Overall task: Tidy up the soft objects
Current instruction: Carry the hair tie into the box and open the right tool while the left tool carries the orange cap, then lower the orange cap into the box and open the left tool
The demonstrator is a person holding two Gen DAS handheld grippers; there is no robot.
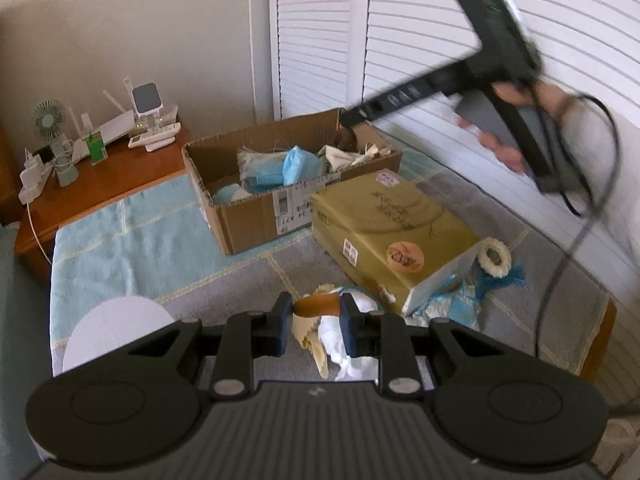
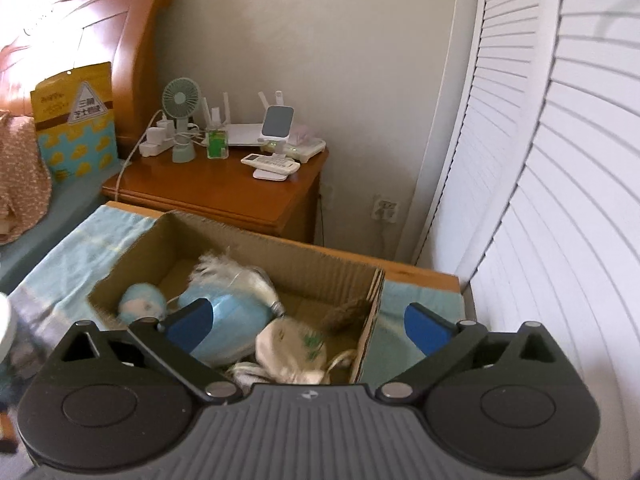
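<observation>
a: left wrist view first. what has the left gripper (image 1: 313,322) got?

b: its blue-padded jaws are drawn in on a brown, smooth, curved soft piece (image 1: 316,306), held above a small heap of white and cream cloth scraps (image 1: 340,344) on the grey and pale blue bed cover (image 1: 132,236).

a: and beyond it?

b: an open brown cardboard box (image 1: 256,204) with blue masks and rags inside, and touching its right side a closed olive-yellow carton (image 1: 384,232). a white ruffled ring (image 1: 495,257) lies by the carton's far corner. the right gripper (image 1: 350,118) hangs high over the box's back edge, blurred.

a: right wrist view?

b: the right gripper (image 2: 312,322) is spread wide and holds nothing. below it, in the box (image 2: 328,268), lie a pale blue round soft toy (image 2: 230,320), a small blue-capped doll head (image 2: 142,304) and a cream cloth pouch (image 2: 292,346). behind stands a wooden nightstand (image 2: 224,188).
</observation>
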